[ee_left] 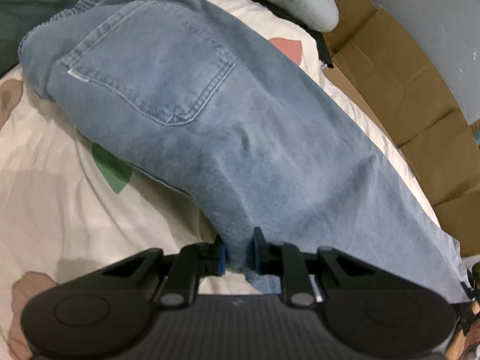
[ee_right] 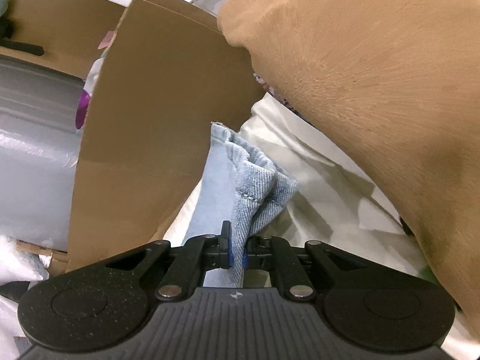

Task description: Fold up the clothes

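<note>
1. Jeans (ee_left: 210, 114): light blue denim, lay lengthwise on the sheet (ee_left: 54, 180), stretching up and away ahead of the left gripper (ee_left: 237, 253). Back pocket faced up; elastic waistband at the far end. The legs appeared to lie one upon the other, so a first lengthwise fold was judged done.
2. Left gripper: jaws nearly together, pinching a bunched ridge of denim between the blue pads, the cloth tented up to them.
3. Right gripper (ee_right: 237, 253): jaws all but closed on a narrow strip of denim; the hem end (ee_right: 255, 174) stood crumpled just ahead of its fingertips.
4. Remaining, by judgement: carrying the held leg end over toward the waistband, then smoothing; no cross fold was yet visible.
5. Sheet: white, printed, under the jeans.
6. Cardboard (ee_right: 156, 126): beyond the right gripper, beside the bed edge.
7. Tan cloth (ee_right: 375, 90): above and right of the right gripper; kind unclear.
</note>
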`<control>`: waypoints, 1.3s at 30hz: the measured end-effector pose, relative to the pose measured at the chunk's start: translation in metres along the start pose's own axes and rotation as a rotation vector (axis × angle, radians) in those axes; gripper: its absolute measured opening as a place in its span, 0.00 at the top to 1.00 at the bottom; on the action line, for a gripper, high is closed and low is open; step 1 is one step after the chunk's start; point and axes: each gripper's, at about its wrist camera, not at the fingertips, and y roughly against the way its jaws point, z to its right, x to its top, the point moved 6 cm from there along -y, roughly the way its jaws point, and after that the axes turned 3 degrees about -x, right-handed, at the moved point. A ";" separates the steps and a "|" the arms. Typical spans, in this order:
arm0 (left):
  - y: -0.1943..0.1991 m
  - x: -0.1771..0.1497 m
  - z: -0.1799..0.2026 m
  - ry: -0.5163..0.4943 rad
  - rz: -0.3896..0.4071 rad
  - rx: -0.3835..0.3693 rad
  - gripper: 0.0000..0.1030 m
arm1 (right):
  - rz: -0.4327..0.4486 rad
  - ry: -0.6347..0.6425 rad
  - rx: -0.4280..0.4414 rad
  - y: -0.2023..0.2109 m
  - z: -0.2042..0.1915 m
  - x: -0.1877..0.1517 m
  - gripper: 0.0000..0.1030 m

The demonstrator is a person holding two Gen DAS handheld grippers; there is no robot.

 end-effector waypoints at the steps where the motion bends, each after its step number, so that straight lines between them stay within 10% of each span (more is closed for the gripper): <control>1: 0.001 0.000 -0.001 -0.015 -0.009 0.008 0.83 | -0.003 0.005 -0.008 0.005 -0.001 -0.002 0.96; 10: 0.019 -0.004 -0.013 -0.065 -0.071 0.010 0.84 | -0.019 0.001 -0.097 0.043 0.010 0.037 0.96; 39: 0.036 0.002 -0.016 -0.125 -0.182 0.076 0.84 | -0.043 -0.171 -0.115 0.149 0.142 -0.044 0.96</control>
